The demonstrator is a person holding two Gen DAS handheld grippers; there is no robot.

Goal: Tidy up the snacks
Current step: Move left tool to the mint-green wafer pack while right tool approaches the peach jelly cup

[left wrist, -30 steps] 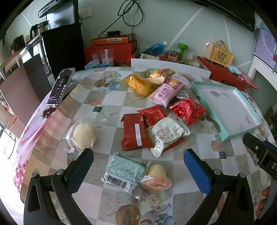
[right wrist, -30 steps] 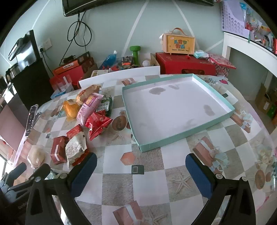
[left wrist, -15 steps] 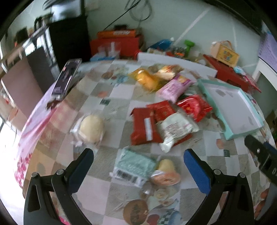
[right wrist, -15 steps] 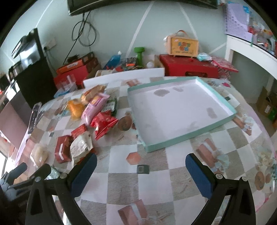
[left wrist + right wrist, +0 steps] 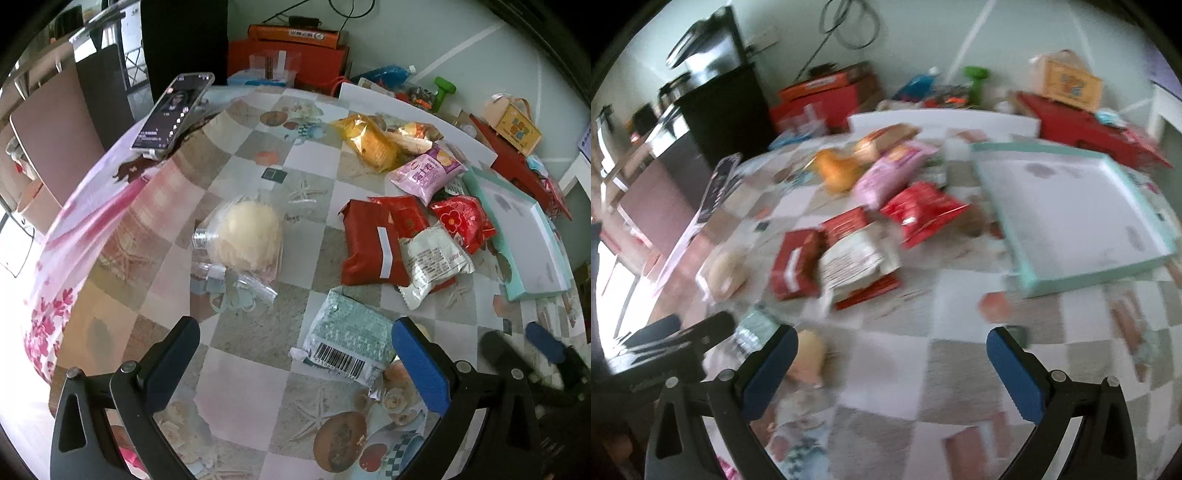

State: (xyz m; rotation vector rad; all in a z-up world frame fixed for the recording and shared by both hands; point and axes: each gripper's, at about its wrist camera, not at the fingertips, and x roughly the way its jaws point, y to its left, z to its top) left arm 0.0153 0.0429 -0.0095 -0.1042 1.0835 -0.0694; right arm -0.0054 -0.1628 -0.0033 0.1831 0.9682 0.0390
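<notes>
— On the checkered table (image 5: 255,332), from the left?
— Phone (image 5: 173,110), bagged bun (image 5: 245,236), left gripper (image 5: 295,350) spread wide, empty, over teal packet (image 5: 351,339).
— Then?
— Snack pile (image 5: 406,229), teal tray (image 5: 1071,218); right gripper (image 5: 892,365) also gaping, empty.

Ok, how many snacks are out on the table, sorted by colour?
Red packets: 4
Orange-yellow packets: 2
Pink packet: 1
White packet: 1
Teal packet: 1
Dark green packet: 1
Clear bun bag: 1
Peach cup: 1
Total: 12
</notes>
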